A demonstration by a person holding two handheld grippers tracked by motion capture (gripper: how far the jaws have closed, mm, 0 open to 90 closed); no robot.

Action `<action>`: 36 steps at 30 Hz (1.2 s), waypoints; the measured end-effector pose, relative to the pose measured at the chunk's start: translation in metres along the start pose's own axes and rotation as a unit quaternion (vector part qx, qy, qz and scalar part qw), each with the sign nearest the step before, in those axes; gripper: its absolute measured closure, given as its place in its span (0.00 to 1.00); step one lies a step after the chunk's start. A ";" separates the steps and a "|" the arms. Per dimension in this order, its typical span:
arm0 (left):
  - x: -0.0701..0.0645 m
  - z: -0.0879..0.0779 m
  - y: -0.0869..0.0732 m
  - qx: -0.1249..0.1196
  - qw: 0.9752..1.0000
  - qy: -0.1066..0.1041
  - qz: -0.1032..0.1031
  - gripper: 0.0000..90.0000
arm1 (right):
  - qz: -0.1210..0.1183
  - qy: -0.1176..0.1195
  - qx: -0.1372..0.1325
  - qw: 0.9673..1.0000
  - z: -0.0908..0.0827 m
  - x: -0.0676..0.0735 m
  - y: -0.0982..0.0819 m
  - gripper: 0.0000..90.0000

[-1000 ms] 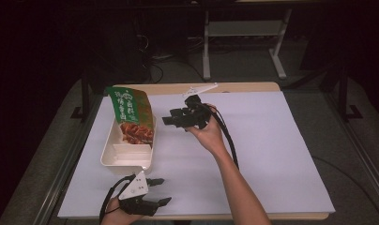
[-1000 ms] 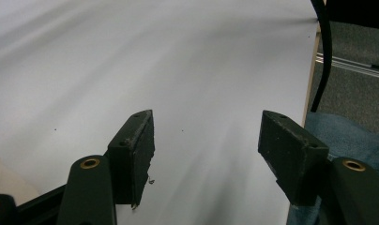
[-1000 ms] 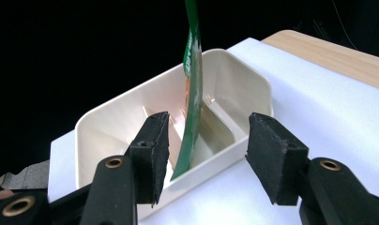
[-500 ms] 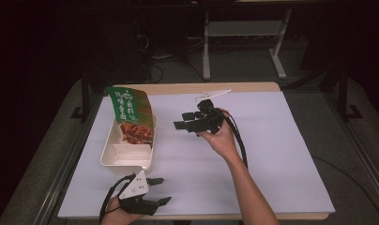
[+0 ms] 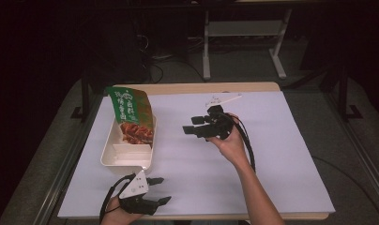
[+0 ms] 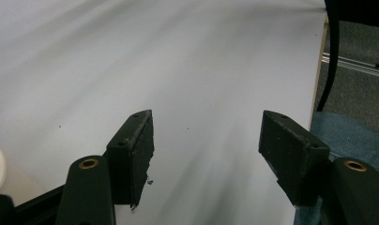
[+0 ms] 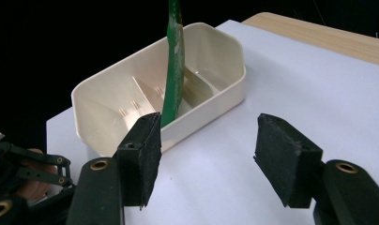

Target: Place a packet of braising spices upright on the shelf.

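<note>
The bag [image 5: 131,115] stands tilted in the far end of the box [image 5: 113,158], and the right gripper [image 5: 190,130], beside it with fingers wide and just been opening with nothing between them, looks done dropping it in. The left gripper [image 5: 163,190] rests by the near worktop [image 5: 272,154] edge, fingers wide and empty. Next it may need to settle the bag lower; the box sits near the left edge, with lots of open room to the right.

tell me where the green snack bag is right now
In the high view the green snack bag stands in the far end of the cream tray at the table's left, with the open right gripper just to its right.
</note>
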State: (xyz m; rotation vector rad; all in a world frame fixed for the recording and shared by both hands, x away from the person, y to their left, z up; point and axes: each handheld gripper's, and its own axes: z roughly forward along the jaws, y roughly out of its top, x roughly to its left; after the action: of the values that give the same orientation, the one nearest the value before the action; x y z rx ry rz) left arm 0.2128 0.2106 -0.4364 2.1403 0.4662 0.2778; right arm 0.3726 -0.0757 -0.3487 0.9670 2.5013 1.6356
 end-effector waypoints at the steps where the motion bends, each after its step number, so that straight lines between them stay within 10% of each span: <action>1: 0.000 0.000 0.000 0.000 1.000 0.000 -0.001 0.39 | -0.001 -0.001 0.002 1.000 -0.001 0.000 -0.001 0.44; 36: 0.000 0.002 0.000 -0.002 1.000 -0.001 -0.007 0.39 | 0.015 -0.008 0.016 1.000 -0.035 0.003 -0.050 0.40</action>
State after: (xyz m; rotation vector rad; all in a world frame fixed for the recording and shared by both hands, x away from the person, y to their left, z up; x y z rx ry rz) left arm 0.2131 0.2096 -0.4376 2.1318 0.4776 0.2684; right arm 0.3345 -0.1162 -0.3734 1.0218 2.5226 1.5947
